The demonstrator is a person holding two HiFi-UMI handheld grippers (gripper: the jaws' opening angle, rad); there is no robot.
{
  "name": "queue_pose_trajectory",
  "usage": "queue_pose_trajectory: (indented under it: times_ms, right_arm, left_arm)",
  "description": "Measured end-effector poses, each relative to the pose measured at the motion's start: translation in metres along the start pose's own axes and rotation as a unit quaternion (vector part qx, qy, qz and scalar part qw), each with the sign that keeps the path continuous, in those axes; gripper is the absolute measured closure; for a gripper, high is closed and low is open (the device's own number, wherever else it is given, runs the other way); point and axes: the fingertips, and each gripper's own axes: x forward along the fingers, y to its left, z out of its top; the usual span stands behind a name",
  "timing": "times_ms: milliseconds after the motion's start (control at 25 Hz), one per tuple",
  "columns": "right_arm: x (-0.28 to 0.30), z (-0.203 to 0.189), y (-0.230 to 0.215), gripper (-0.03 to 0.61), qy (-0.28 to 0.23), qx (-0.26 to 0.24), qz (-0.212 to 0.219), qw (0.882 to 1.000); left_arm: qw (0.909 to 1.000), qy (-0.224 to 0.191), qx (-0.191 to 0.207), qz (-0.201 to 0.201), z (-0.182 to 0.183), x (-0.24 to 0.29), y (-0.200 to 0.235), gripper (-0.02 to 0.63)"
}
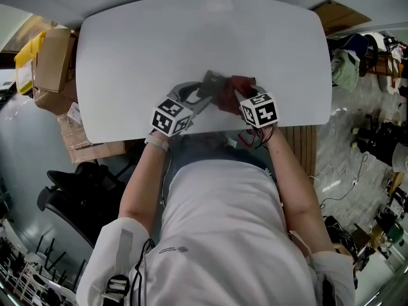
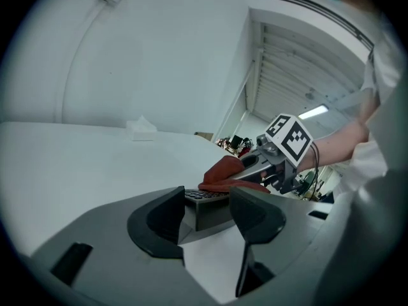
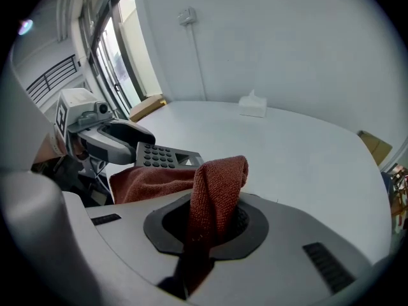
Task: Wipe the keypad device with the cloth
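The keypad device [image 2: 205, 204], a dark grey unit with rows of small keys, sits near the middle of the worktop's [image 1: 127, 56] near edge. The left hand-held gripper [image 2: 207, 214] is closed on it, one jaw against each side. The key markings are too small to read.

The right hand-held gripper [image 3: 213, 218] is clamped on a red-brown cloth [image 3: 213, 193]. A fold of the cloth stands up between the jaws, and the rest drapes forward onto the end of the keypad device nearest that gripper. In the head view the cloth [image 1: 233, 93] lies just right of the device [image 1: 209, 88], touching it.

Each gripper carries a cube with black-and-white square markers [image 1: 171, 116].

A white tissue box [image 3: 253, 105] stands well apart, toward the far edge of the worktop. The surface between it and the device is bare. A white cable [image 2: 76, 50] runs down the wall behind.

Beyond the left edge, cardboard boxes [image 1: 54, 59] are stacked on the floor. A black chair [image 1: 83, 183] stands near the person's left arm.
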Motion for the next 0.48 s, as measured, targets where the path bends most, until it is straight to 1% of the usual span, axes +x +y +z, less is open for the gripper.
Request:
queue_pose_trajectory:
  times_ms: [160,480]
  right_arm:
    - [0.010,0.008,0.006,0.525,0.011,-0.003,0.014,1.000]
    - [0.025,0.024,0.017,0.526,0.014,-0.032,0.021,0.999]
  left_arm:
    - [0.9997,0.000,-0.020,-0.010,-0.001,0.000,0.002,0.399]
    - [0.9993,-0.008,-0.029,-0.020,-0.002,0.001,0.003,0.396]
